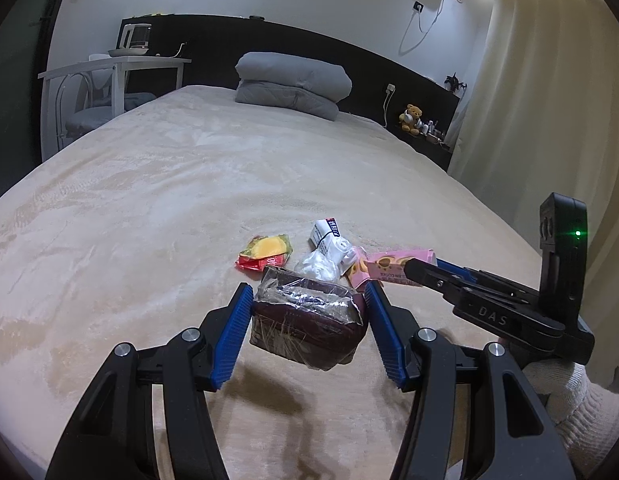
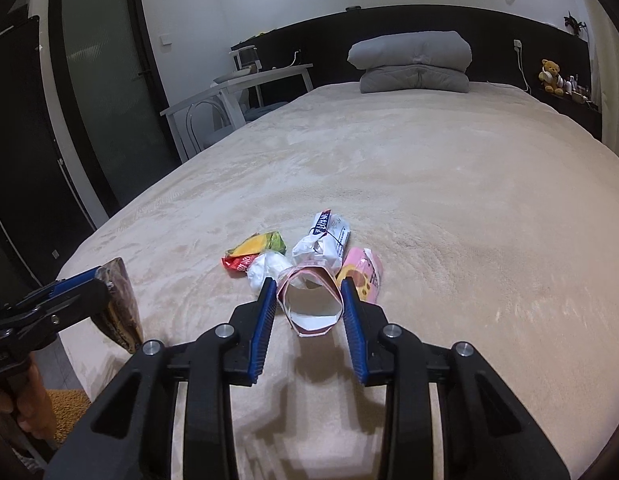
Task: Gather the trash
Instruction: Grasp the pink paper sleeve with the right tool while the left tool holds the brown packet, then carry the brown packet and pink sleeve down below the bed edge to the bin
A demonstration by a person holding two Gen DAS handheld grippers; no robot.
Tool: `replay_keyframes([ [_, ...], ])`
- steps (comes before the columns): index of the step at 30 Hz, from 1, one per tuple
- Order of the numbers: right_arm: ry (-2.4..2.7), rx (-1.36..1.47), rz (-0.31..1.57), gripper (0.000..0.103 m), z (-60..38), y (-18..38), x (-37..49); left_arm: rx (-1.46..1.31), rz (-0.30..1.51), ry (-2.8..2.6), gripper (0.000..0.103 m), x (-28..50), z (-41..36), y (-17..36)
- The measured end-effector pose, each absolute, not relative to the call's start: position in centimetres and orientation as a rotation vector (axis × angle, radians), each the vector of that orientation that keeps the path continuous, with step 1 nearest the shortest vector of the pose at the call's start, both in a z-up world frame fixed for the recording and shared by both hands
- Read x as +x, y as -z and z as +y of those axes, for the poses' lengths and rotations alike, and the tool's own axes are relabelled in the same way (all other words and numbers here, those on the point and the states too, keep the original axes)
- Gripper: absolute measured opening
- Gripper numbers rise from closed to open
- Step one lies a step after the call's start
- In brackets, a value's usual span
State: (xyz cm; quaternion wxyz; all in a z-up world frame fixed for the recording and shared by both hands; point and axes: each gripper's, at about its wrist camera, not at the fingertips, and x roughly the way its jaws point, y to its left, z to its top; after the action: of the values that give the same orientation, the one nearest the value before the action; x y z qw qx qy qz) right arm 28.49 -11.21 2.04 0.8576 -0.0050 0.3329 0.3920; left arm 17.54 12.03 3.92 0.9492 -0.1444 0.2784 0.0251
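Left hand-held gripper (image 1: 307,312) pinches a dark maroon plastic-wrapped packet with crinkled clear film (image 1: 309,320) between its blue ribbed pads, and the shadow on the beige plush bed cover (image 1: 149,200) beneath suggests the packet is lifted clear of it. Right hand-held gripper (image 2: 309,300) is pressed onto a pink-and-white cardboard carton, flattened open-ended tube (image 2: 313,304), squeezing its sides; whether the carton is off the bed or only just leaving it cannot be told. Remaining trash sits in a tight cluster on the bed just beyond both grippers: a red-yellow-green snack wrapper (image 2: 255,252), a crumpled white tissue or plastic wad (image 2: 265,270), a white crumpled paper packet with dark printed label (image 2: 323,240), and a pink glossy cookie wrapper (image 2: 365,274). The pink wrapper lies touching or just beside the carton's far end. No bin or bag visible in either view, so the drop-off spot is unknown. Risks from here: the carton is hollow and thin, so the squeeze may buckle it and let it slip out sideways; lifting it could drag the neighbouring pink wrapper or white wad along and scatter them across the bed. The maroon packet's slick film could slide between the pads if the left hand tilts. The two grippers are near each other, so crossing paths could knock one load loose. The grey folded duvet (image 2: 413,62) at the headboard is well apart, no concern.
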Motion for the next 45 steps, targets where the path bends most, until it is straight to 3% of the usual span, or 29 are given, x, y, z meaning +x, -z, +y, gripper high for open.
replay_keyframes([
  [17,-0.815,0.046,0.665,0.034,-17.6,-4.1,21.8,-0.332,0.511,-0.051,0.056,13.8,10.2,-4.4],
  [45,-0.779,0.095,0.664,0.034,-25.6,-3.3,7.8,-0.412,0.421,0.042,0.056,0.1,3.7,-3.0],
])
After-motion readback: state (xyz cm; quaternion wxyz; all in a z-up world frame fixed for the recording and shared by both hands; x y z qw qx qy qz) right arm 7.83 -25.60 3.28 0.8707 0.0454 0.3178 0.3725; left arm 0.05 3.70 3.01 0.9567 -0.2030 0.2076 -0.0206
